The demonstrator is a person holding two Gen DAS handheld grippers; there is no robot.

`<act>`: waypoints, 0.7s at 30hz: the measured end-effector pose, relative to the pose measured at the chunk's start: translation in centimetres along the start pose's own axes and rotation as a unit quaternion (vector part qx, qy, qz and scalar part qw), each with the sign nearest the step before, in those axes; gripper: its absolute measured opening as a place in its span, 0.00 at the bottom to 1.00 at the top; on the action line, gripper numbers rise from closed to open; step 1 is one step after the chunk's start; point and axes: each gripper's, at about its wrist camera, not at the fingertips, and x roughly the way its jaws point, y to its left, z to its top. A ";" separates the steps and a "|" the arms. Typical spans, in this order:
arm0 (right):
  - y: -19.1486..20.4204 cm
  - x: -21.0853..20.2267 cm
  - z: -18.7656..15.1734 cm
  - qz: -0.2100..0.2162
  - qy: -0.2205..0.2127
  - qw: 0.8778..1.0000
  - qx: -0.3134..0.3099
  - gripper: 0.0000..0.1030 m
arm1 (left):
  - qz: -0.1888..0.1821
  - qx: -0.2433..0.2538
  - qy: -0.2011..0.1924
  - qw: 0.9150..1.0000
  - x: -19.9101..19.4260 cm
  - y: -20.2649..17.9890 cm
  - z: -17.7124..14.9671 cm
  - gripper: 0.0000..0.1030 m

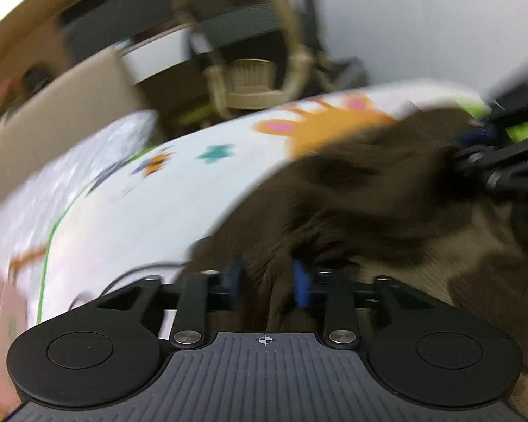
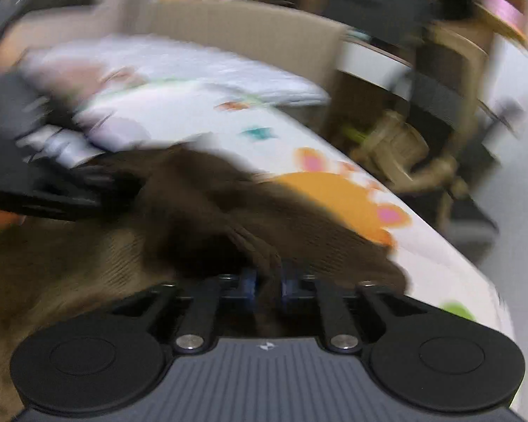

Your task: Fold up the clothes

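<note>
Both views were heavily motion-blurred. Left claw (image 1: pixel 269 281) was clamped on a bunched fold of the brown garment (image 1: pixel 369 183), blue pads (image 1: pixel 301 286) pinching the fabric close together. Right claw (image 2: pixel 267 283) was likewise clamped on a gathered ridge of the same brown garment (image 2: pixel 200 190), cloth pinched between its blue pads (image 2: pixel 248 283). The garment lay on the bed, spread over a white cartoon-print sheet (image 1: pixel 151 190), covering part of an orange animal print (image 1: pixel 327 123) near the bed's far edge; a lighter tan ribbed part of it (image 1: pixel 468 246) showed beside the darker part. In the left view the right claw (image 1: pixel 475 165) gripped the garment at its far right end; in the right view the left claw (image 2: pixel 98 183) held it at the left. A white pillow (image 2: pixel 207 70) sat at the head end of the bed. A beige chair (image 1: pixel 250 74) stood off the bed's far edge, too blurred for detail.
</note>
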 end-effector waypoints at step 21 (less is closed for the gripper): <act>-12.0 -12.0 -5.1 -0.039 -0.038 0.971 0.235 0.40 | 0.014 -0.328 0.001 0.944 -13.2 14.6 -5.2 0.64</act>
